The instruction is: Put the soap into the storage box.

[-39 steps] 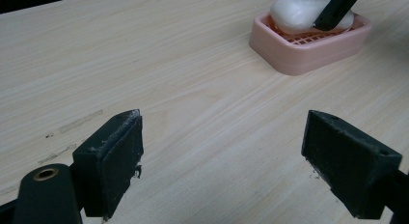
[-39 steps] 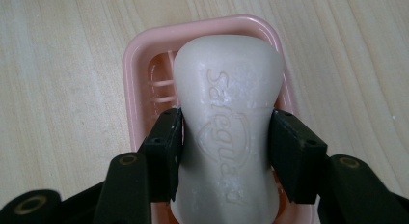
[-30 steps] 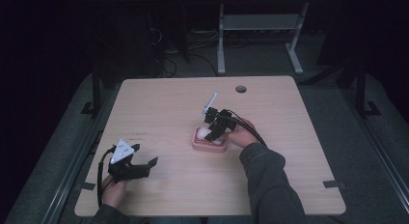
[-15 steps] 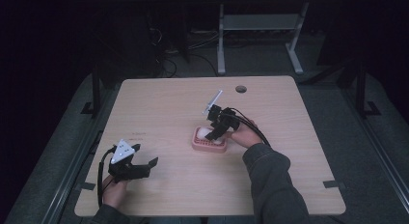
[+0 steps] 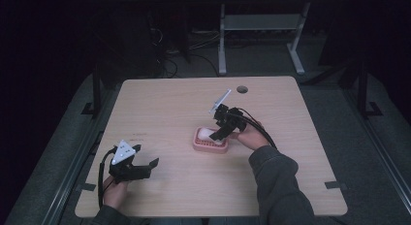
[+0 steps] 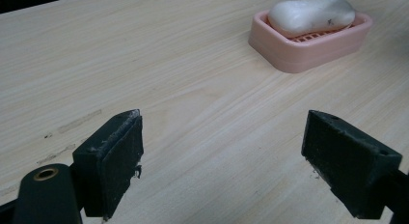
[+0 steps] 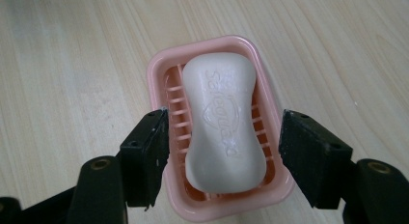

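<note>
Right claw, jaws just opening and clear of the soap, hovers above the desk, pink dish and white soap bar lying inside; left claw gapes empty. Soap likely hard, slippery: grip its narrow waist.

I'm looking at a dim room w/ most light falling on the light wood-grain table — rounded corners, a round cable hole near its far edge, beyond the right gripper. Faint scuff marks on the top, just past the left gripper. Floor is dark grey carpet. Behind the table, far side from both grippers, a white metal desk frame w/ splayed feet, plus loose black cables on the floor — bkgd beyond is nearly black. Dark tape bits at the table's near corners.
</note>
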`<state>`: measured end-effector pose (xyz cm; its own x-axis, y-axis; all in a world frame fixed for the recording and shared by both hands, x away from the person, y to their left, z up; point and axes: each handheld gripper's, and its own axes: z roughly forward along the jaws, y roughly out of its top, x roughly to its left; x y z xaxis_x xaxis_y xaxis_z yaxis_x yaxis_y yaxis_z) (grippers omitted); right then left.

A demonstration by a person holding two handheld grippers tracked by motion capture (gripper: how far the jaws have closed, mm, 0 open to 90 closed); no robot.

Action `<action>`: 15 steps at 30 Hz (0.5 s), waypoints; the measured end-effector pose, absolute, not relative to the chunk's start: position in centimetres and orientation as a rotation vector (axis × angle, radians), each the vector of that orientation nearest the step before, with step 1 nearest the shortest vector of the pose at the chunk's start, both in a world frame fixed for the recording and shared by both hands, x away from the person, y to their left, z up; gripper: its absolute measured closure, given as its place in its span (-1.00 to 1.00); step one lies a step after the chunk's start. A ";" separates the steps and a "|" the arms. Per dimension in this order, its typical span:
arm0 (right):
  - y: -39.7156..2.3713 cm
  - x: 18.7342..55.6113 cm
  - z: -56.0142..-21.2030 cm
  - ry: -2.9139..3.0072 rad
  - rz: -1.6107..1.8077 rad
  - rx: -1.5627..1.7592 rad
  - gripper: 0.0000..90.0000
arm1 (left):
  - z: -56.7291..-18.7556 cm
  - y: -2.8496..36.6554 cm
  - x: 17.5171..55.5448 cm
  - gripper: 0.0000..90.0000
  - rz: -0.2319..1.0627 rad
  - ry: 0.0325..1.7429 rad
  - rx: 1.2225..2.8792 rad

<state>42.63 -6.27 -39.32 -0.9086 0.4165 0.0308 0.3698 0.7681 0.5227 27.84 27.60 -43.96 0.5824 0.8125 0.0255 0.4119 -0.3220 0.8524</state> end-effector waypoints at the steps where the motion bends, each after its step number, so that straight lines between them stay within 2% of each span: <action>1: -6.4 42.6 -39.3 2.870 0.823 0.646 -0.23 | -44.0 27.6 27.8 -0.68 0.582 0.980 1.944; 15: -7.7 42.1 -38.9 2.851 0.841 0.673 -0.25 | -44.0 27.6 27.8 -0.68 0.586 0.977 1.948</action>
